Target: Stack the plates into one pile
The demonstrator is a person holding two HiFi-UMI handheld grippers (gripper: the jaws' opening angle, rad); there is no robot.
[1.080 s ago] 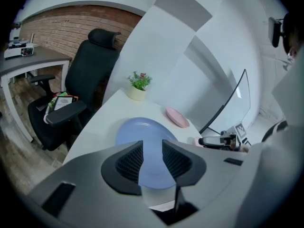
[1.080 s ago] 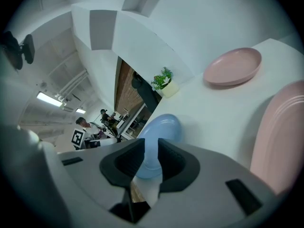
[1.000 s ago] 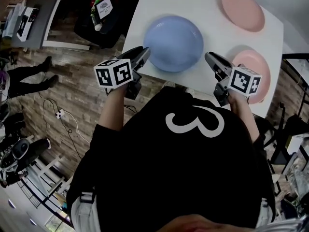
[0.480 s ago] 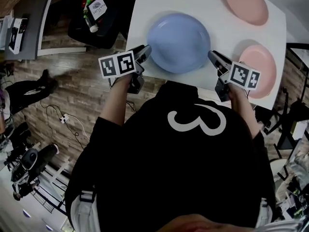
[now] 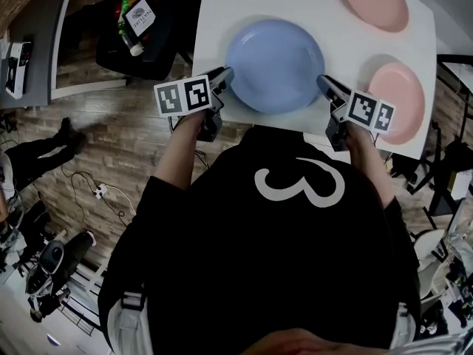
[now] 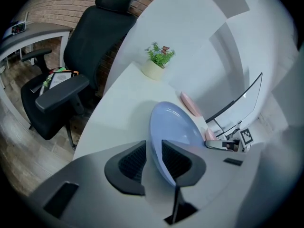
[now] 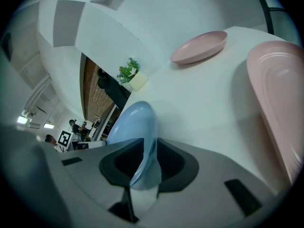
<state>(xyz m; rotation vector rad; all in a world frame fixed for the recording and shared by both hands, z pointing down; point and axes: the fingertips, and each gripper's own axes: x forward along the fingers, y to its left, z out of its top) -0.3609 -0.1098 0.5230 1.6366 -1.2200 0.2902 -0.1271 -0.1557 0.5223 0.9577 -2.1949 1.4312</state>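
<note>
Patience is what this step needs: both grippers should close on the blue plate together, each biting well onto the rim, and then lift it level, so that it does not tip to one side (a smooth plate held at only two edges will probably swing). The plate lies flat on the white table, between the two grippers. The left gripper has the left rim inside its wide jaws, which have just closed a little without pressing on it. The right gripper has the opposite rim between jaws that have just been opening, not yet clamped.
</note>
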